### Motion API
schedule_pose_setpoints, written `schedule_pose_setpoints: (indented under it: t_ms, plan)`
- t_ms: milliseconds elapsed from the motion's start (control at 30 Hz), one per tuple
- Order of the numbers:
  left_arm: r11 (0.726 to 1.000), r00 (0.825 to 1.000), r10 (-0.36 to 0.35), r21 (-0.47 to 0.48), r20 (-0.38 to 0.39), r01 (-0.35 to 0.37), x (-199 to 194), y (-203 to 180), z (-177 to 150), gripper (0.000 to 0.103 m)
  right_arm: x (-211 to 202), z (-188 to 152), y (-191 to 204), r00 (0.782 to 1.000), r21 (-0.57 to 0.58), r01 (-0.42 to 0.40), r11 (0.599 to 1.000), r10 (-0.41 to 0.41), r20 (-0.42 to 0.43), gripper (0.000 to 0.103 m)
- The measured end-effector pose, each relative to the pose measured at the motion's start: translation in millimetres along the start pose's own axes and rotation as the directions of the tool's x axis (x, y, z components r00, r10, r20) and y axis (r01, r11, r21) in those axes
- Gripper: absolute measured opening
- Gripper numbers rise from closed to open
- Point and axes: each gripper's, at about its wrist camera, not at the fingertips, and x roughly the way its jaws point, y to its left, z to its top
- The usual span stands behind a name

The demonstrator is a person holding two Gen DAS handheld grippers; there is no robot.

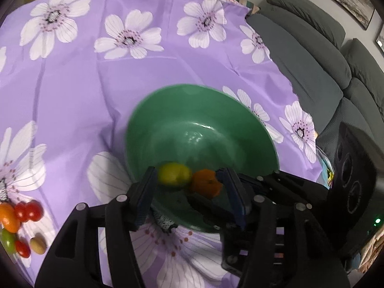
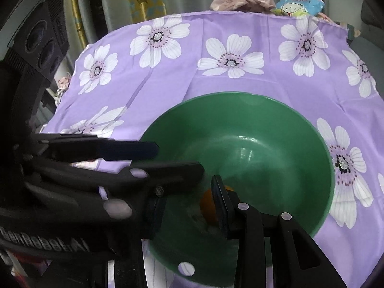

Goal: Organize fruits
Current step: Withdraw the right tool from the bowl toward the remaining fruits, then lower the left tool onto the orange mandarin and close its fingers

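**Two fruits in the bowl, both grippers over it**

Biggest thing first: the purple flowered cloth (image 1: 72,91) covers the whole table, and a grey sofa (image 1: 324,72) sits past its edge, off to the right of the left fingers.

The green bowl (image 1: 192,110) stands on the cloth right ahead of both grippers, and both sets of fingers reach in over its near rim.

Left gripper (image 1: 189,192): fingers spread fairly wide, nothing clamped. A lime (image 1: 174,174) lies in the bowl between the tips, just beside the left finger, but the pads aren't pressing on it. An orange (image 1: 206,182) sits touching the lime, close to the right finger.

Right gripper (image 2: 189,206): fingers are narrow, and the orange (image 2: 207,202) shows between them, right against the right finger. The other gripper's arm blocks the left pad, so I honestly can't tell if it's actually squeezed.

Smallest stuff: a loose pile of fruits (image 1: 19,225) lies on the cloth well off to the left of the left fingers: red ones, an orange one, a green one, and a tan one.
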Motion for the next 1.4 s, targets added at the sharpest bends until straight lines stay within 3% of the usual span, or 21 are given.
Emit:
schedule_pose_setpoints:
  t_ms: [233, 367, 467, 633, 833, 1033, 1400]
  plan:
    - [0.994, 0.991, 0.105, 0.013, 0.078, -0.106, -49, 10, -17, 0.067, -24, -2, 14, 0.999, -0.012, -0.015, 1.0, 0.015, 0.039, 0.045]
    - [0.986, 0.983, 0.163, -0.045, 0.082, -0.16, -77, 32, -39, 0.069, -34, -5, 25, 0.996, -0.022, -0.068, 0.997, 0.069, 0.049, 0.051]
    - [0.968, 0.969, 0.236, -0.105, 0.078, -0.227, -97, 53, -61, 0.072, -37, -9, 35, 0.993, -0.029, -0.111, 0.993, 0.112, 0.04, 0.051]
    - [0.922, 0.93, 0.363, -0.167, 0.051, -0.35, -126, 87, -105, 0.072, -38, -16, 54, 0.987, -0.059, -0.16, 0.985, 0.161, 0.01, 0.052]
    - [0.903, 0.929, 0.369, -0.244, 0.019, -0.354, -144, 111, -143, 0.072, -33, -23, 80, 0.981, -0.114, -0.191, 0.975, 0.188, -0.036, 0.052]
    - [0.894, 0.936, 0.35, -0.308, 0.027, -0.326, -153, 127, -160, 0.07, -15, -29, 109, 0.969, -0.147, -0.236, 0.961, 0.22, -0.114, 0.052]
    - [0.895, 0.933, 0.355, -0.31, 0.064, -0.32, -160, 152, -148, 0.069, 12, -13, 153, 0.944, -0.181, -0.312, 0.933, 0.283, -0.168, 0.052]
